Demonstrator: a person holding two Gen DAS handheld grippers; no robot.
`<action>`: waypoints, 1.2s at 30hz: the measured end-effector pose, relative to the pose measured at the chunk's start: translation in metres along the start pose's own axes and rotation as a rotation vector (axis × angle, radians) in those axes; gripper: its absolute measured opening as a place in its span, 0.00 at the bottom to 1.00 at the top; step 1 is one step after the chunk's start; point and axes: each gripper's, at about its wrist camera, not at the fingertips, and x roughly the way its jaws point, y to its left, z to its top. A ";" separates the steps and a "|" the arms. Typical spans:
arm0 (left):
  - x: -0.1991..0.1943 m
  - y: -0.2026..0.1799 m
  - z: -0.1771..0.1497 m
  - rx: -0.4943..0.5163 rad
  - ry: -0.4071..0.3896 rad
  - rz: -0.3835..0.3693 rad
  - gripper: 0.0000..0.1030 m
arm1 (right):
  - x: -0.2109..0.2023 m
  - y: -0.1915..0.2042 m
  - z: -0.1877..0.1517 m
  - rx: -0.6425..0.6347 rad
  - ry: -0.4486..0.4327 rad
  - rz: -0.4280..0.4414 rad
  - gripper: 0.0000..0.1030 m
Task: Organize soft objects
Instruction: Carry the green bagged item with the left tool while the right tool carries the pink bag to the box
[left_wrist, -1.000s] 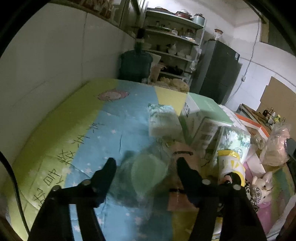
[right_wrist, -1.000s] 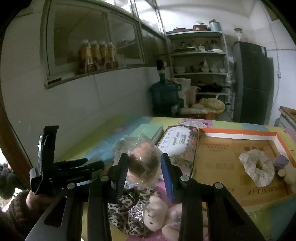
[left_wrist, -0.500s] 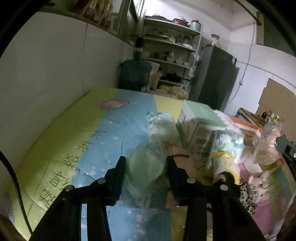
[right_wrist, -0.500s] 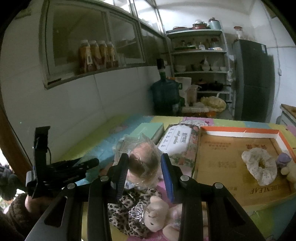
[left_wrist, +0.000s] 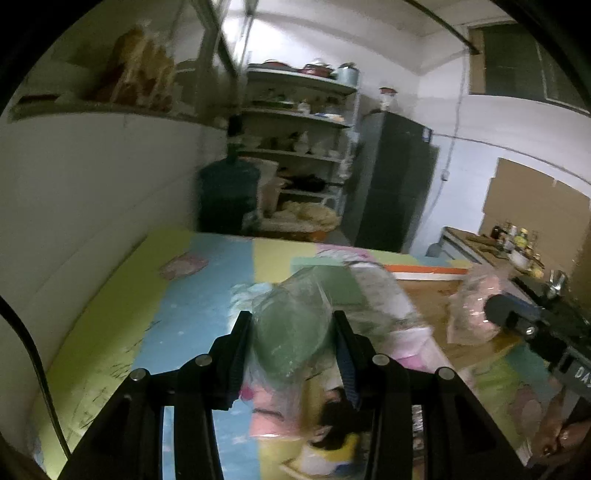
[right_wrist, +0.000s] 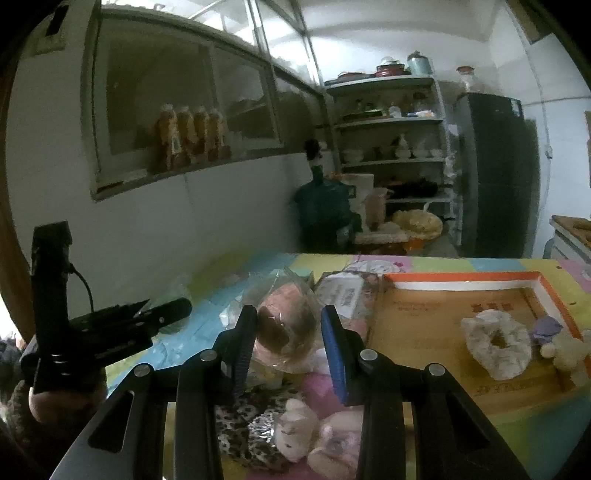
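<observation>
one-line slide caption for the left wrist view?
Left gripper clamps a bagged green item above the play mat.

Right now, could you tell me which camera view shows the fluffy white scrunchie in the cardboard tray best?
The right wrist view: the scrunchie lies unobstructed in the orange-rimmed tray, beside small plush toys. The left wrist view shows only part of the tray; the scrunchie cannot be made out there, with the right gripper's bagged pink item in front.
</observation>
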 end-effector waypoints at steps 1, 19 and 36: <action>0.000 -0.005 0.002 0.006 -0.003 -0.010 0.42 | -0.003 -0.002 0.000 0.002 -0.007 -0.007 0.36; 0.022 -0.109 0.020 0.124 0.001 -0.213 0.42 | -0.052 -0.061 0.006 0.059 -0.072 -0.141 0.36; 0.052 -0.167 0.018 0.155 0.042 -0.293 0.42 | -0.085 -0.111 -0.002 0.107 -0.096 -0.232 0.36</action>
